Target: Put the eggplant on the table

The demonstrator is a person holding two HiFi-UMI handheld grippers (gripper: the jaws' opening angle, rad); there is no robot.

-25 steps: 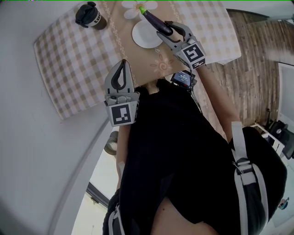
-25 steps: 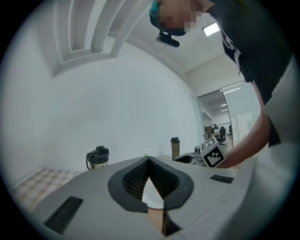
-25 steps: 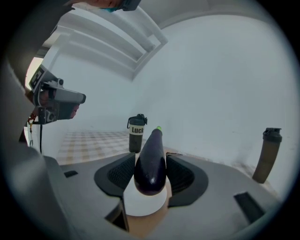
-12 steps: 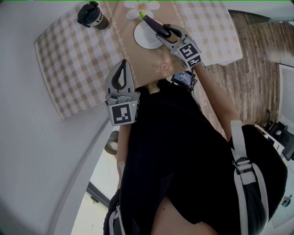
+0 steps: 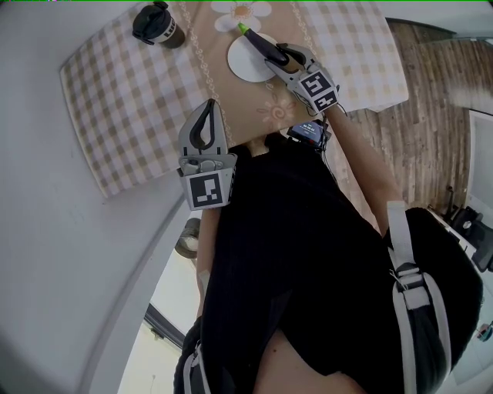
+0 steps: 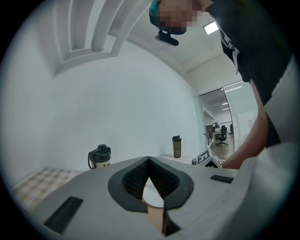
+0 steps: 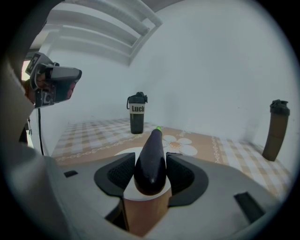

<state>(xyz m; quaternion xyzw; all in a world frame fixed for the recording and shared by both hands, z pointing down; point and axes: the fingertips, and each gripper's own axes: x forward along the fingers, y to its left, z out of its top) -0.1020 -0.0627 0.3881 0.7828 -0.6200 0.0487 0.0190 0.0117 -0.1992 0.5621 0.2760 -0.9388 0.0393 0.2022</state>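
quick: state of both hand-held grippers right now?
Left hand-held gripper: closed, nothing between its jaws.
Right hand-held gripper: closed on the eggplant.

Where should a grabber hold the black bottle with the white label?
Probably the black bottle by its straight body, below the lid, coming level from the side: it stands upright, and the lid looks lumpy.

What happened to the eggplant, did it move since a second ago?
Yes. Held in the right tongs, the eggplant sank toward the white plate: its green tip was over the flower print and now sits at the plate's rim.
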